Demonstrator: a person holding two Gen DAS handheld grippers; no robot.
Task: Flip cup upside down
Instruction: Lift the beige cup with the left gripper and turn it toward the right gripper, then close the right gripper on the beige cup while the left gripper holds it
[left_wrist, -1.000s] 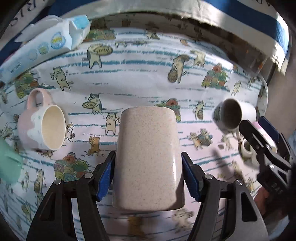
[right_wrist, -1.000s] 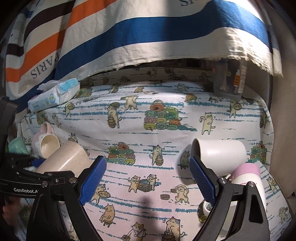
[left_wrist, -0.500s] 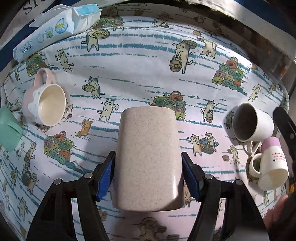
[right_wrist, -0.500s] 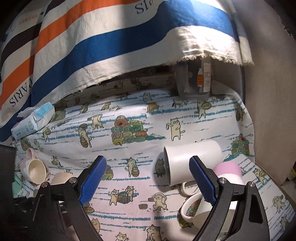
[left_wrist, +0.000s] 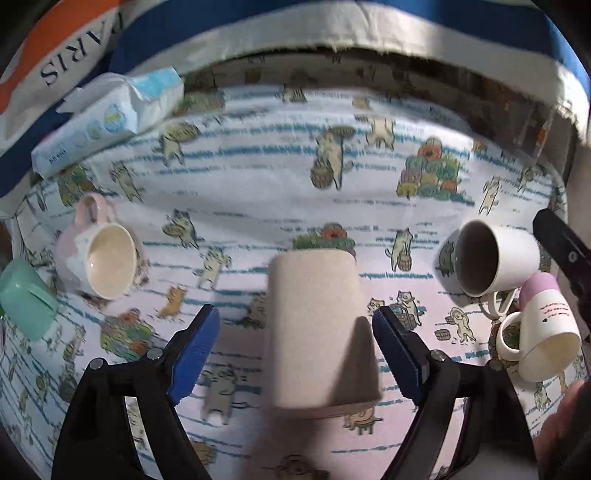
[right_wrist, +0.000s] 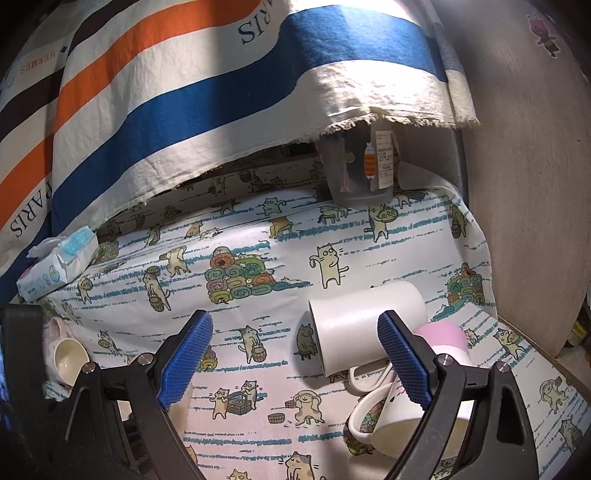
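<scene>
A speckled beige cup (left_wrist: 317, 325) stands upside down on the cat-print cloth (left_wrist: 258, 177), its closed base up. My left gripper (left_wrist: 295, 350) is open, its blue pads apart on either side of the cup and clear of it. My right gripper (right_wrist: 295, 362) is open and empty above the cloth (right_wrist: 280, 251). A white mug (right_wrist: 364, 325) lies on its side just past its right pad (right_wrist: 402, 365). The left gripper's black body (right_wrist: 22, 369) shows at the left edge of the right wrist view.
A pink mug (left_wrist: 98, 254) and a mint cup (left_wrist: 26, 299) lie on their sides at left. The white mug (left_wrist: 495, 258), a pink-and-white mug (left_wrist: 546, 328) and a patterned mug (right_wrist: 369, 424) crowd the right. A wipes pack (left_wrist: 107, 118) lies far left; a striped curtain (right_wrist: 184, 92) hangs behind.
My left gripper has opened and let go of the beige cup, which now stands upside down on the cloth. My right gripper has stayed open and shifted rightward toward the white mug.
</scene>
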